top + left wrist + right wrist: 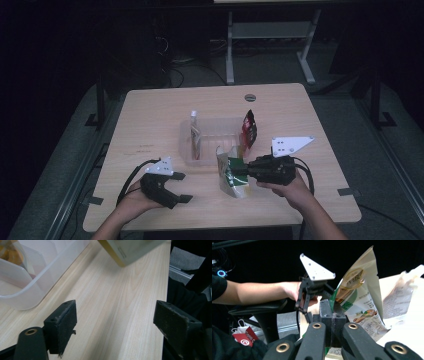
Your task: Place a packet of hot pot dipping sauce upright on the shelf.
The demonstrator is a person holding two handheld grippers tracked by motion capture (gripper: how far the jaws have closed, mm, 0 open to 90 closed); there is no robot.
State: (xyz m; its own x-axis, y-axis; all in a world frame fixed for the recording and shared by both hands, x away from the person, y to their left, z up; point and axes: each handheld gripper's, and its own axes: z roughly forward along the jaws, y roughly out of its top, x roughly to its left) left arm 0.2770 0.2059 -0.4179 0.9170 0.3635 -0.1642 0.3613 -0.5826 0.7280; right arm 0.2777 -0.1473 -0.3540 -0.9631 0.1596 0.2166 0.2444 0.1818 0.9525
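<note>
Nearest the person, the left gripper rests low over the table with its fingers spread wide and nothing between them, only bare wood in the left gripper view. To its right, the right gripper has its fingers pressed together on the edge of a green and white snack pouch, which stands roughly upright with its long axis near vertical, its lower end at or just above the table; in the right gripper view the pouch rises above the clamped fingers. Just beyond the pouch sits a clear plastic bin, holding a tall yellow packet at its left end, with a red packet leaning at its right end. The bin lies directly away from the person past the pouch, so the right hand is the nearer one to carry it in; the likely move is a short lift and forward reach, clearing the near wall.
</note>
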